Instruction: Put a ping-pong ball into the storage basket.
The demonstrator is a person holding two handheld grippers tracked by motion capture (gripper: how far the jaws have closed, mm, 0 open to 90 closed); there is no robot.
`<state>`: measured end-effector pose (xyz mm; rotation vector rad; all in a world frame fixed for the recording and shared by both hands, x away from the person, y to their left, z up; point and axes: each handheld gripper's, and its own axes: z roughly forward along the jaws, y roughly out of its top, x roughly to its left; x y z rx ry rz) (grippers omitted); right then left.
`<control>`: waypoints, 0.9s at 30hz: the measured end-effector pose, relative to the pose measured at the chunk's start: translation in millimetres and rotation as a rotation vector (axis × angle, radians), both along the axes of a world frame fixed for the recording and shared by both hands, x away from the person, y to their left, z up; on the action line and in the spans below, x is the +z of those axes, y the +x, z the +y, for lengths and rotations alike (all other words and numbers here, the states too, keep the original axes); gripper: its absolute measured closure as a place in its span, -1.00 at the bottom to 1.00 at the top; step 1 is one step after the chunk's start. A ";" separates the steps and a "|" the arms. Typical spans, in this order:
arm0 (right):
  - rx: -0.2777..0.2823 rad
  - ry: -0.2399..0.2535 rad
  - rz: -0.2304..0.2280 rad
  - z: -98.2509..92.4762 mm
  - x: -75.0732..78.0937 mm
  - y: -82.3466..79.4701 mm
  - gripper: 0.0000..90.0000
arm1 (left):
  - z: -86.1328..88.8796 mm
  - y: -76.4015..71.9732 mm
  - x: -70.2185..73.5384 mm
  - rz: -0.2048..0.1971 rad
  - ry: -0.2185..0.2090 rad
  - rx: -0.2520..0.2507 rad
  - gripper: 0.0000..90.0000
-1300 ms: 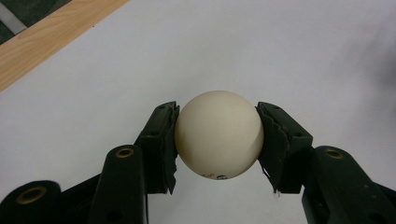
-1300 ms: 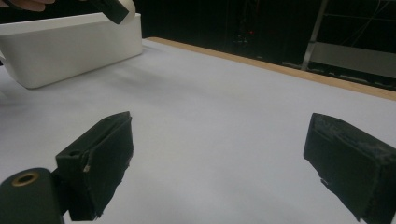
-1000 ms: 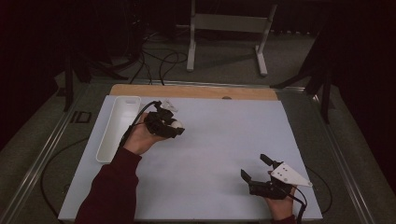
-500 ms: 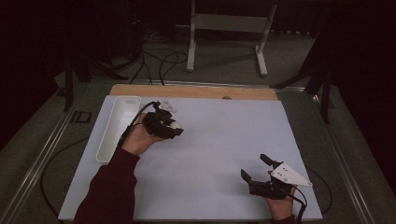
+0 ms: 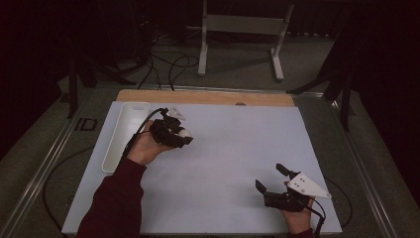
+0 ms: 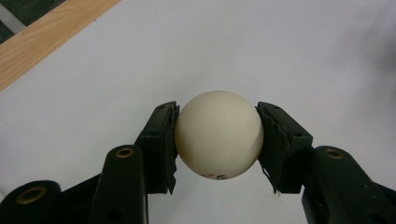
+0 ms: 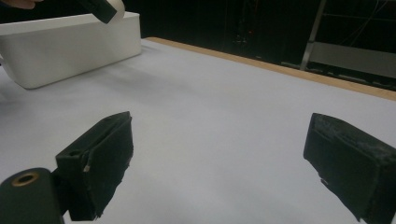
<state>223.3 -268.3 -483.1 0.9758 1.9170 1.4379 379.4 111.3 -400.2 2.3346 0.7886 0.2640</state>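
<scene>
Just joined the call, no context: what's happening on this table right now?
A person works at a white-topped table with a two-jaw gripper in each hand. The left gripper is clamped on a cream-white ball, one pad on each side, held above the mat just right of a long white tray. The right gripper sits near the table's front right corner, jaws wide apart with nothing between them.
</scene>
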 end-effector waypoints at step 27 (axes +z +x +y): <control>0.001 -0.005 0.003 0.7 -0.7 0.2 -0.82 | 8.5 -3.5 -5.7 0.011 0.000 0.001 0.14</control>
